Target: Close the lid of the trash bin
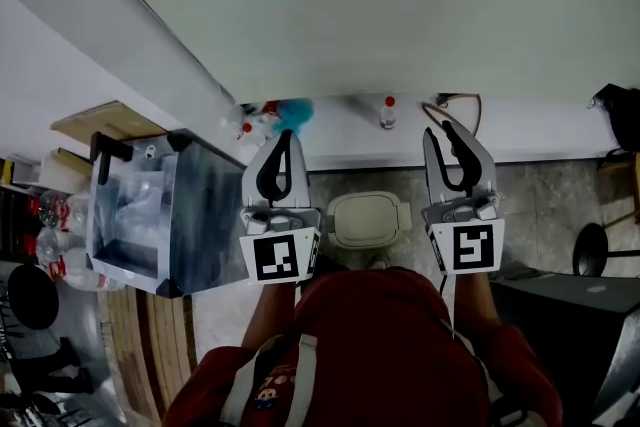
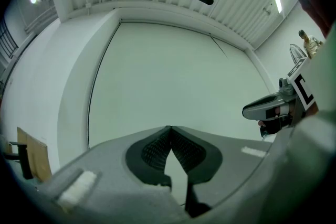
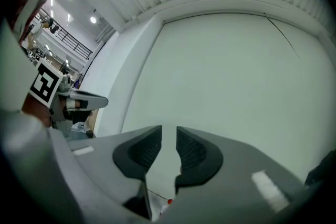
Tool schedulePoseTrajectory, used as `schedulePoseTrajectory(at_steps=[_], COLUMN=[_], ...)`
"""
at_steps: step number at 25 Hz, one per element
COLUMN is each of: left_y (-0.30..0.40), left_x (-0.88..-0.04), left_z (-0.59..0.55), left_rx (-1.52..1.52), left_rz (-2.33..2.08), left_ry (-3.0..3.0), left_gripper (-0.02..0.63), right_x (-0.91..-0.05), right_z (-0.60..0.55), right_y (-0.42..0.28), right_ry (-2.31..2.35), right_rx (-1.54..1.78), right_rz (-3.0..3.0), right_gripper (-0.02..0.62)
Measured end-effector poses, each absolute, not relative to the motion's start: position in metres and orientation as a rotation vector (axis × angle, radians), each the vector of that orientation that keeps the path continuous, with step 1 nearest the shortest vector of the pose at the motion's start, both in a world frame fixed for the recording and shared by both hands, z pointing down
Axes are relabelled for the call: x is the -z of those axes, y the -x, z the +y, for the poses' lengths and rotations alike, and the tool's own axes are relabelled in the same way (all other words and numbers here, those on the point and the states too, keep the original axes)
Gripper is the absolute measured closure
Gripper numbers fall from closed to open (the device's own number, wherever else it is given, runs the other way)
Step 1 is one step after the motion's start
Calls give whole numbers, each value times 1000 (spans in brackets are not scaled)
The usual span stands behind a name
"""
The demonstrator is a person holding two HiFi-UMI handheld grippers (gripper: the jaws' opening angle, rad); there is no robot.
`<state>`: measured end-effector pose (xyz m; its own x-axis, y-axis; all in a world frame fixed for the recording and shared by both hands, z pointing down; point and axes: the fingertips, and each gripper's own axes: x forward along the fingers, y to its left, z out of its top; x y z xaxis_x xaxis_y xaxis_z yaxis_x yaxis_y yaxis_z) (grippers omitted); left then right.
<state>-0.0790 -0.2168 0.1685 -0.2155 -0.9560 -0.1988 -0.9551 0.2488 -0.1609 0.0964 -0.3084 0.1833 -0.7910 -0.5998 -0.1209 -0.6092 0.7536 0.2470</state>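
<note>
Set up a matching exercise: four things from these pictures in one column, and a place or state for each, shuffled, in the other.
1. left gripper
2. right gripper
3. trash bin
4. red-capped bottle

A. at the foot of the wall
B. jaw tips touching
C. on the floor, between the two grippers in the head view
D. jaws a little apart, nothing between them

Pairs: 1-B, 2-D, 3-C, 4-A.

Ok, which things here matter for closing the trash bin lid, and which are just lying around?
For the job: trash bin, left gripper, right gripper.
Lying about: clear box, red-capped bottle.
</note>
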Motion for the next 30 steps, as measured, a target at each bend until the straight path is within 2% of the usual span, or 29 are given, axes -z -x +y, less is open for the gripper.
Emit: schedulePoseTrajectory(at_steps=[4, 30], left_y=[73, 62], left_x=[-172, -200], left_z=[-214, -195], left_rx=[16, 71], left_rz=[2269, 2296], left_ry=[1789, 1836], left_gripper=[603, 603], right_x=[-187, -209], right_z=[-306, -294], right_y=[-102, -127], right_ry=[1023, 1095], right_rx=[-427, -375], right_rz=[2912, 2889], right_gripper=[595, 595])
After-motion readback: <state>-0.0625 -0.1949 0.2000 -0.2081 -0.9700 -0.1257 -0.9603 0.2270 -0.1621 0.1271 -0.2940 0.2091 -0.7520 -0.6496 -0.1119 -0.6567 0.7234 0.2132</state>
